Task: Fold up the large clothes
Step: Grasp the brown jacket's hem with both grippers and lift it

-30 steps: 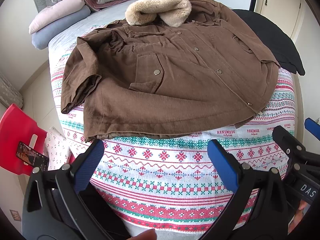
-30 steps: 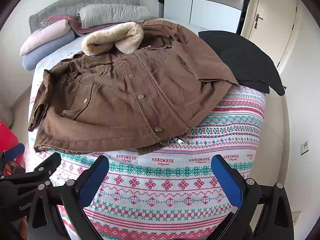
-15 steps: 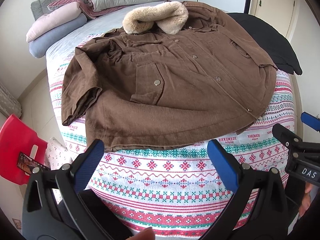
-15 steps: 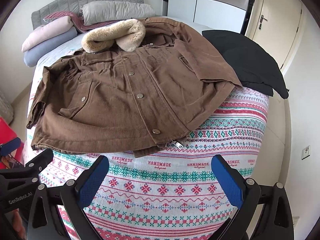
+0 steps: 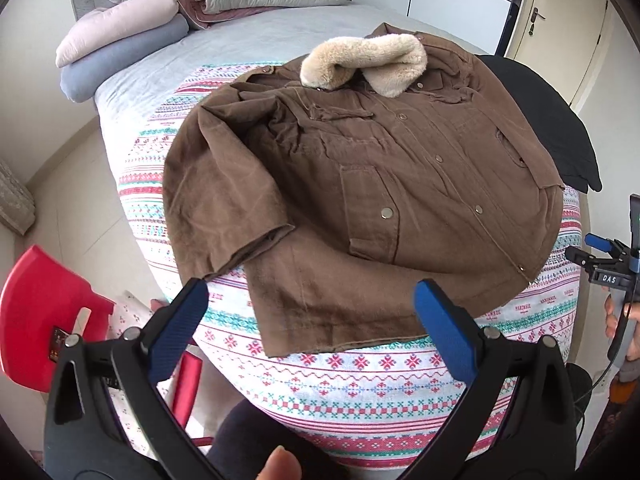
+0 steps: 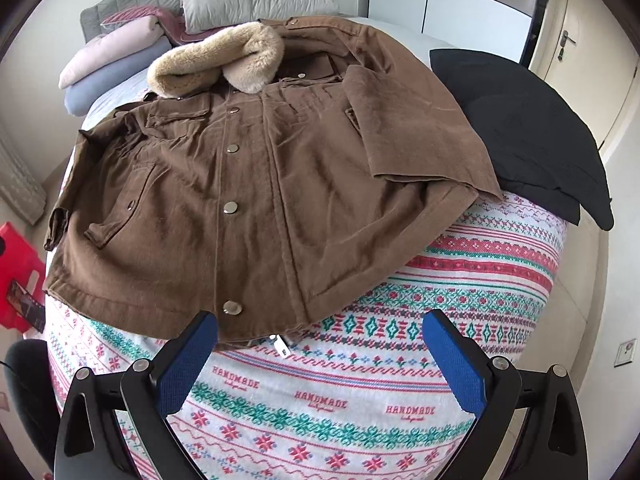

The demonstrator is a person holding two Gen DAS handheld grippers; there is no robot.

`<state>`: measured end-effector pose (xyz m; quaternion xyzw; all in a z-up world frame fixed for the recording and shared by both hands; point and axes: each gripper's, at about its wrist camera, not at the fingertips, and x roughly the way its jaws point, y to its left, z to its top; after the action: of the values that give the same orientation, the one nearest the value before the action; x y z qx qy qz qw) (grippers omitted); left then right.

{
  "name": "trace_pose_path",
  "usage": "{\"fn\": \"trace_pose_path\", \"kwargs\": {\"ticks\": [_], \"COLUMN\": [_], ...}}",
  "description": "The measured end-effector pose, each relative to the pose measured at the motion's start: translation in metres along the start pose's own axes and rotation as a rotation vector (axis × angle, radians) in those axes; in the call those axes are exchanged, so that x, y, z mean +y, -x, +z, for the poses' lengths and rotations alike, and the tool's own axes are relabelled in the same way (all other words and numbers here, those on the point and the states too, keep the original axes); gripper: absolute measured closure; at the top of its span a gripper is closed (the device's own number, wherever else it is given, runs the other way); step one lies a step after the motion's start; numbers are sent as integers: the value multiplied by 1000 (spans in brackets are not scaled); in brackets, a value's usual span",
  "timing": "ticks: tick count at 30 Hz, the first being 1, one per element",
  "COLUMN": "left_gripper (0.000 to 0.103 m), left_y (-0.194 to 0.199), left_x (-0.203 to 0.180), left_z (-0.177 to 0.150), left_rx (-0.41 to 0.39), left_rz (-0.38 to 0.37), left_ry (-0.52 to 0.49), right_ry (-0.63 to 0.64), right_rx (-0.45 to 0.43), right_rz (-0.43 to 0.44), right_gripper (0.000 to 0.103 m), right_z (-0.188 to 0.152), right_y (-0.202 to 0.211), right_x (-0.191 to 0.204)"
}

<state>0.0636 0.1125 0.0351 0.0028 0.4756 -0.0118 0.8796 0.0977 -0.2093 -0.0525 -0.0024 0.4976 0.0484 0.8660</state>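
A brown jacket (image 5: 384, 200) (image 6: 256, 200) with a beige fur collar (image 5: 368, 62) (image 6: 216, 64) lies buttoned, front up, on a patterned blanket (image 5: 360, 368) (image 6: 360, 400) over the bed. Both sleeves are folded in over the body. My left gripper (image 5: 316, 316) hovers open just short of the jacket's left hem corner, nothing between its blue pads. Near the zipper end of the hem, my right gripper (image 6: 320, 352) is open and empty. In the left wrist view the right gripper (image 5: 608, 256) shows at the far right edge, held by a hand.
A black garment (image 5: 552, 128) (image 6: 532, 136) lies right of the jacket. Stacked pillows (image 5: 120, 40) (image 6: 120, 56) sit at the headboard. A red stool (image 5: 44, 308) (image 6: 16, 268) stands on the floor at the left. A door (image 6: 580, 40) is at the back right.
Both grippers have moved forward toward the jacket's hem; the left one shifted left toward the folded sleeve, the right one closer to the zipper. The jacket has not moved.
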Motion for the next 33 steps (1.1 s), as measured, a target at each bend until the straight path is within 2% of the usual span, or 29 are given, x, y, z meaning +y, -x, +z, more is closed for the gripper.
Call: {"fn": "trace_pose_path", "kwargs": {"ticks": [3,6,8,12,15,18,21,25,27,28,29,30,31,32,33], "left_gripper": [1,1,1,1,4,4,4,4,11,14,25,42,52,73,83], "left_y": [4,-8,-30,-101,-145,-169,-173,-175,-176,-175,-172,-167,-163,-157,-152], "left_x": [17,27,29,27,26,26,20,10,3,0,-4,-6,-8,-10,-9], "left_z": [13,18,14,-10,-27,-38,-35,-24,-21,-21,-21,-20,-18,-17,-14], "left_rx": [-14,24,84,275,361,378,327,284,265,259,244,227,206,183,167], "left_rz": [34,18,-11,-110,-120,-159,-166,-224,-225,-214,-203,-197,-185,-159,-146], "left_ry": [-23,-42,-55,-25,37,89,85,82,56,41,27,11,-4,-13,-6], "right_ry": [-30,-34,-38,-45,-54,-75,-85,-116,-135,-143,-149,-156,-174,-200,-227], "right_rx": [12,17,26,48,57,54,29,-3,-20,-27,-31,-35,-41,-52,-65], "right_rz": [0,-7,-1,-12,-2,31,62,85,92,86,72,52,77,138,200], "right_gripper": [0,0,0,0,0,0,0,0,1,5,11,33,52,62,75], "right_z": [12,22,30,45,54,65,78,91,93,93,92,90,88,86,85], "right_y": [-12,-27,-41,-75,-100,-119,-130,-140,-141,-139,-136,-132,-126,-119,-112], "right_x": [-26,-43,-53,-73,-84,-92,-95,-95,-91,-90,-90,-91,-95,-100,-103]}}
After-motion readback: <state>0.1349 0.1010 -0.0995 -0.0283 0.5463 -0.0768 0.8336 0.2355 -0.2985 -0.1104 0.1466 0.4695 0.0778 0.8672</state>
